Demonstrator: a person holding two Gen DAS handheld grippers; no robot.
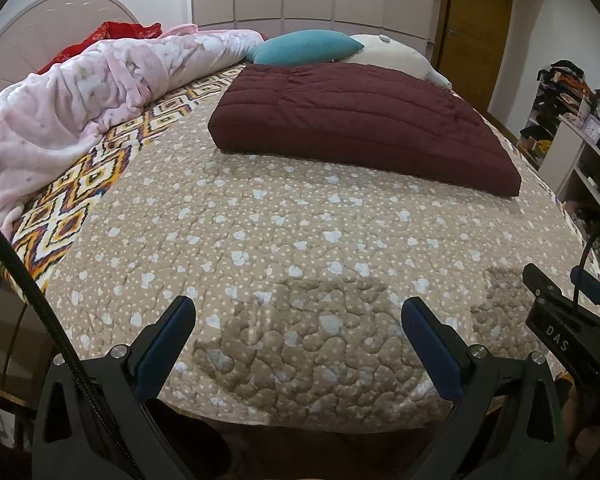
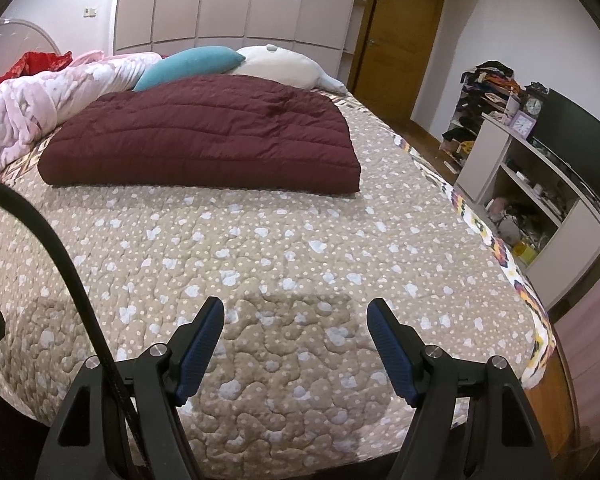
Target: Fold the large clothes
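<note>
A maroon quilted puffy garment lies folded into a flat rectangle on the far half of the bed; it also shows in the right wrist view. My left gripper is open and empty, above the near edge of the bed, well short of the garment. My right gripper is open and empty, also over the near part of the bed. The right gripper's body shows at the right edge of the left wrist view.
The bed has a beige quilted cover with white spots. A pink blanket lies along the left side. A teal pillow and a cream pillow lie behind the garment. Shelves and a door stand to the right.
</note>
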